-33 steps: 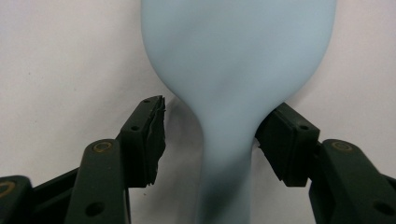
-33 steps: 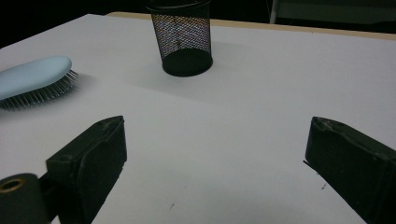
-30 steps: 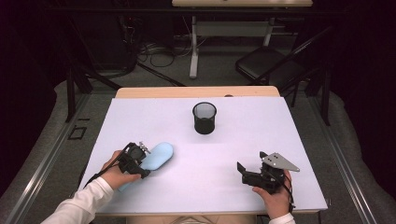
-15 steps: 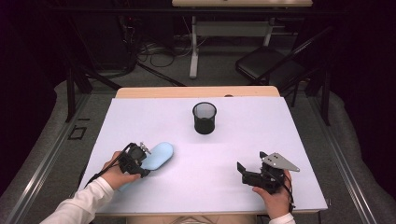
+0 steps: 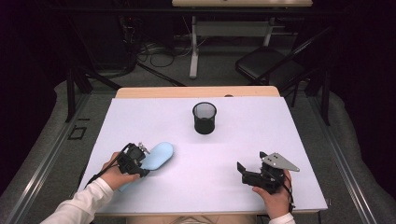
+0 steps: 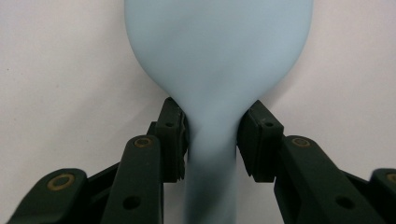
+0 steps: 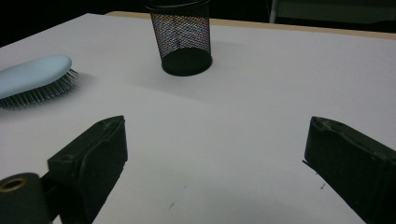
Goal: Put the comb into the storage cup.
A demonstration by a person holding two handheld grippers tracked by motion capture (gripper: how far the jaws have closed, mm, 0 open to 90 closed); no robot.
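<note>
A light blue hairbrush (image 5: 158, 154) lies bristles down on the white table (image 5: 261, 126) at the front left. My left gripper (image 5: 136, 162) holds its handle. In the left gripper view the two pads (image 6: 173, 135) press on the narrow neck of the brush (image 6: 217, 56), and the jaws have just been closing on it. My right gripper (image 5: 251, 161) rests at the front right, open, with nothing between its jaws. Over its jaws (image 7: 215, 140) I see the brush (image 7: 35, 77) far to the left.
A black mesh pen cup (image 5: 204, 117) stands upright near the middle back of the table, also ahead in the right gripper view (image 7: 182, 39). A wooden strip edges the table's far side. Dark floor, cables and a chair lie beyond.
The left jaws have narrowed onto the brush handle. Both hands, the brush and the cup stay where they were.
</note>
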